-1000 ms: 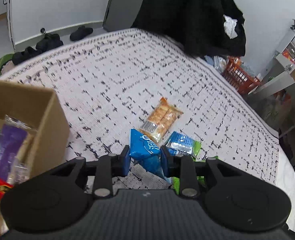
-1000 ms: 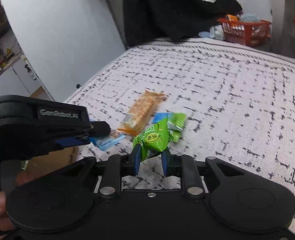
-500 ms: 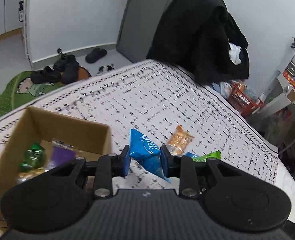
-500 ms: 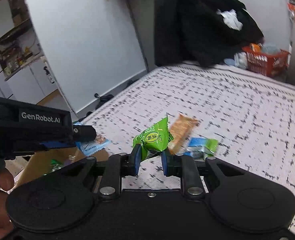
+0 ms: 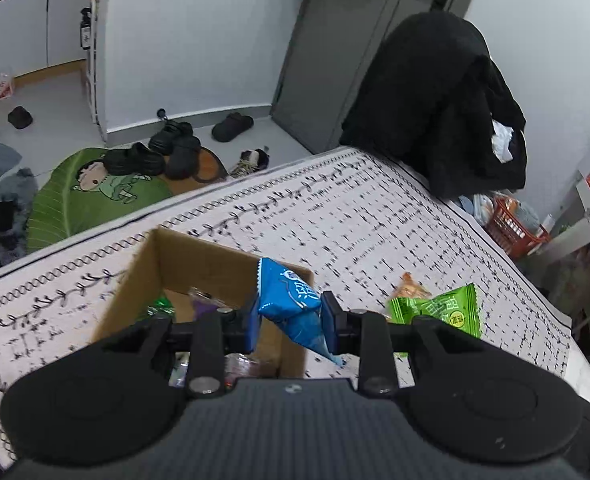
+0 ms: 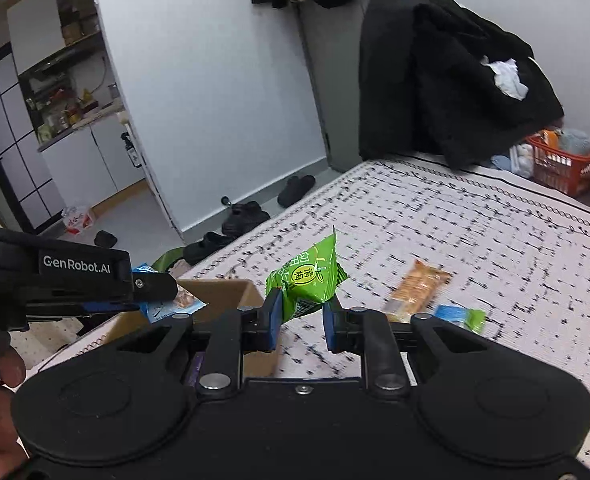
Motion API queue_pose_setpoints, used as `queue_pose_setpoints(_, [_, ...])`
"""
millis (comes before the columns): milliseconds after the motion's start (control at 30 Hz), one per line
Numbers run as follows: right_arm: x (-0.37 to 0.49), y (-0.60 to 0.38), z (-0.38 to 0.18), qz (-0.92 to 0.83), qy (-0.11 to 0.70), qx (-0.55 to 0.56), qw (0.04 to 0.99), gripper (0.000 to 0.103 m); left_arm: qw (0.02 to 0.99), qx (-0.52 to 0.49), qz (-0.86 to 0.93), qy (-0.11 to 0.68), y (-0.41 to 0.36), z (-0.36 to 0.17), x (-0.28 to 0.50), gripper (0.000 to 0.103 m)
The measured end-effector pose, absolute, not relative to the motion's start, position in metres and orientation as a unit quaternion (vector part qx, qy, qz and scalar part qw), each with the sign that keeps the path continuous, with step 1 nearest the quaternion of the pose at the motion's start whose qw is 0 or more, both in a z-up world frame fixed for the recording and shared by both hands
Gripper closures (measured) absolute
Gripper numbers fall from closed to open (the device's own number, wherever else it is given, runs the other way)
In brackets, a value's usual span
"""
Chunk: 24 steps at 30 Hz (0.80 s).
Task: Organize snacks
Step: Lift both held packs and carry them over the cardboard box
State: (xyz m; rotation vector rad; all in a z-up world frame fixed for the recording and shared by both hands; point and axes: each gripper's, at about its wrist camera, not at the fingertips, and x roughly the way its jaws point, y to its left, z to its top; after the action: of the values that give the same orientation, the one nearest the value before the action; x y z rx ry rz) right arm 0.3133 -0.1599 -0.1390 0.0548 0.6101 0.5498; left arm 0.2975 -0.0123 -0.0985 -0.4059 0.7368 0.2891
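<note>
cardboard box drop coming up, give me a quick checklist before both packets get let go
1. Left hand-held gripper grips the blue packet: ok.
2. Right hand-held gripper grips the green packet: ok.
3. Cardboard box open, with room: ok.
4. Blue packet over the opening: cannot tell, it hangs near the box's right wall.
5. Green packet over the opening: not ok, it appears beside the box.
6. Orange packet and blue-green packet left on the bedspread: ok.

TEXT: "GenRobot.AI" in white letters on the side of the black left gripper (image 6: 151, 294), at nine o'clock in the right wrist view | green snack packet (image 6: 307, 278) — Chinese characters in a yellow oval, too small to read | blue snack packet (image 5: 289, 304) — white print, unreadable | no other legible text
</note>
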Motion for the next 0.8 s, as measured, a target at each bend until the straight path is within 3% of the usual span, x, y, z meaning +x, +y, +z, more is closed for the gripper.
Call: queue_pose_setpoints(800, [0.308, -0.087, -0.152, 0.289, 0.311, -0.021, 0.905, 0.081, 0.893, -0.229, 0.163, 0.351, 0.067, -0.106, 0.291, 0.073])
